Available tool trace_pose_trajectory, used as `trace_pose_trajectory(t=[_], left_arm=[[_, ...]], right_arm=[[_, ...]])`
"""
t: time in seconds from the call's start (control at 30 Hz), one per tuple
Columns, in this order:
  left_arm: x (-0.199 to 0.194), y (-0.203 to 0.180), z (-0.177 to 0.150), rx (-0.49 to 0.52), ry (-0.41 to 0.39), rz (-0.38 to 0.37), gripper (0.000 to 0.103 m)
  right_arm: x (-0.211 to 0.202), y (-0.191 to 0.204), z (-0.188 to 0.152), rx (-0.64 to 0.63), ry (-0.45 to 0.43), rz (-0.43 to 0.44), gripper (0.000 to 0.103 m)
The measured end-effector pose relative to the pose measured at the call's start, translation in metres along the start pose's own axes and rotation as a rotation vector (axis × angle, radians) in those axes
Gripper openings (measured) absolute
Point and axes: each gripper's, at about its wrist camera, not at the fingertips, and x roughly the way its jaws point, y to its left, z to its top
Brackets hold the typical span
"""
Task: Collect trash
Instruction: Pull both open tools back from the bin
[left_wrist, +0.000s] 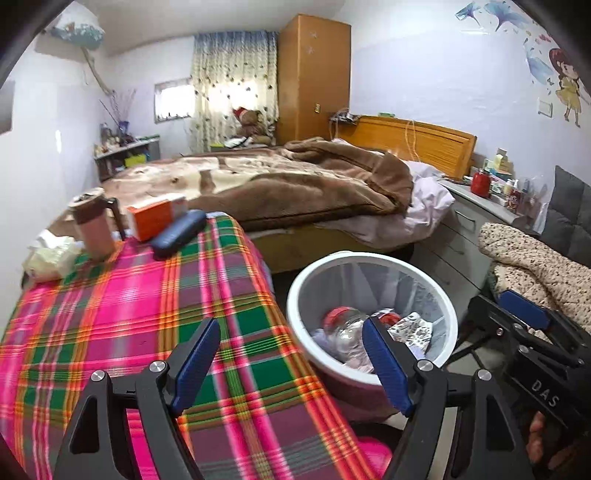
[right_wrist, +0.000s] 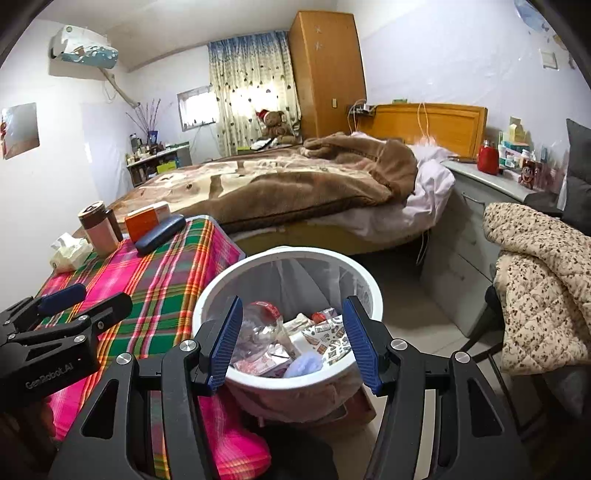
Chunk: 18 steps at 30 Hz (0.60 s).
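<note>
Hovering by the white bin (right_wrist: 288, 369), both the left gripper (left_wrist: 291, 354) and right gripper (right_wrist: 291, 332) were spread, empty. Crumpled tissue (right_wrist: 70, 253) on the plaid table (left_wrist: 122, 306) looked light, squashy; I'd pinch its bunched middle.

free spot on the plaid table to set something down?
Bare plaid tablecloth from the left gripper up to the glasses case. Far edge crowded: tumbler, orange box, tissue pack. Trash bin already holds litter.
</note>
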Motion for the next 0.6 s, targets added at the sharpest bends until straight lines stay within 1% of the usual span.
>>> trace_pose_trajectory(t=[0.13, 0.37, 0.43, 0.6], left_arm=[[-0.017, 0.002, -0.01, 0.009, -0.049, 0.022, 0.079], [-0.036, 0.009, -0.025, -0.009, -0.092, 0.035, 0.079], [-0.038, 0.012, -0.029, -0.012, -0.093, 0.043, 0.079], [-0.044, 0.011, -0.036, 0.004, -0.098, 0.092, 0.079]], right_arm=[[-0.008, 0.005, -0.007, 0.011, -0.029, 0.003, 0.058], [-0.016, 0.01, -0.018, 0.023, -0.058, -0.032, 0.058], [-0.017, 0.011, -0.02, 0.02, -0.063, -0.043, 0.058], [-0.025, 0.017, -0.025, 0.0, -0.09, -0.081, 0.058]])
